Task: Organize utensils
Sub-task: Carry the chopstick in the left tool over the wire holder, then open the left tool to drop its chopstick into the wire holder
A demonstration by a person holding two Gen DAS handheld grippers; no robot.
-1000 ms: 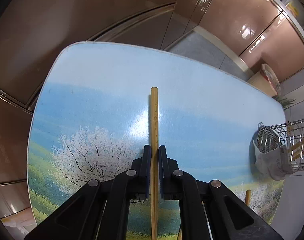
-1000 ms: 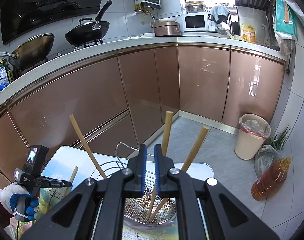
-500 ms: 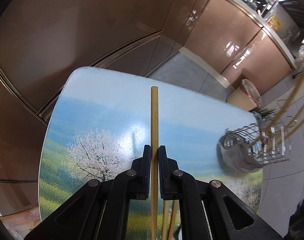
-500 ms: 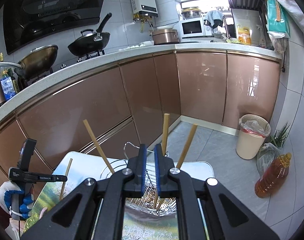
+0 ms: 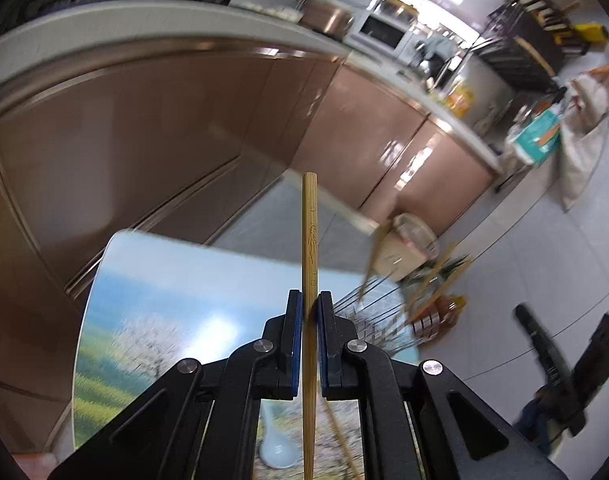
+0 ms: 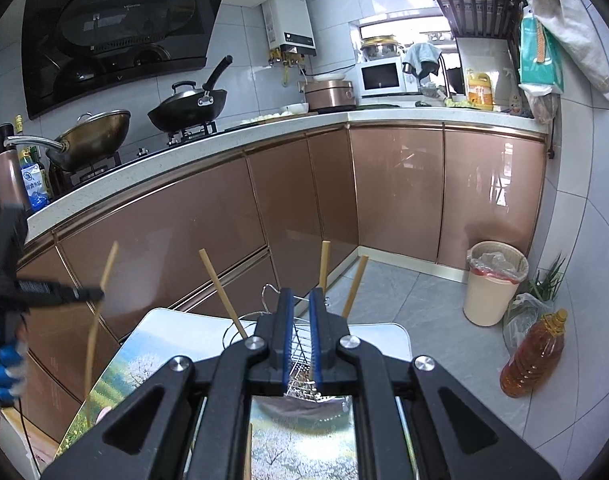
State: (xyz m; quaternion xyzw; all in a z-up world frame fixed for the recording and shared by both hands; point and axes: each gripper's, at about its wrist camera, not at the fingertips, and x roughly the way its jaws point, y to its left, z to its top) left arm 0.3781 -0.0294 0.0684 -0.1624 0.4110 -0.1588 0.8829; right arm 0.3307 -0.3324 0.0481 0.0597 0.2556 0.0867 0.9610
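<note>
My left gripper (image 5: 310,300) is shut on a bamboo chopstick (image 5: 309,236) that sticks straight out past its pads, above the landscape-print table (image 5: 152,288). A wire utensil basket (image 5: 368,312), blurred, stands just right of the chopstick's tip. In the right wrist view my right gripper (image 6: 300,296) is shut with nothing in it, and the basket (image 6: 298,356) shows through the narrow gap. Three chopsticks (image 6: 220,292) lean in the basket. At the left edge a gloved hand (image 6: 4,364) holds the left gripper with its chopstick (image 6: 100,304) raised over the table (image 6: 164,344).
A white spoon (image 5: 278,448) and a loose chopstick (image 5: 336,428) lie on the near part of the table. Brown cabinets (image 6: 184,240) run behind the table. A cream bin (image 6: 496,284) and an oil bottle (image 6: 532,356) stand on the floor to the right.
The left gripper has risen and tipped up with the chopstick still in it, bringing the counter and basket into its view. The right gripper has drawn up and back, so the basket looks smaller.
</note>
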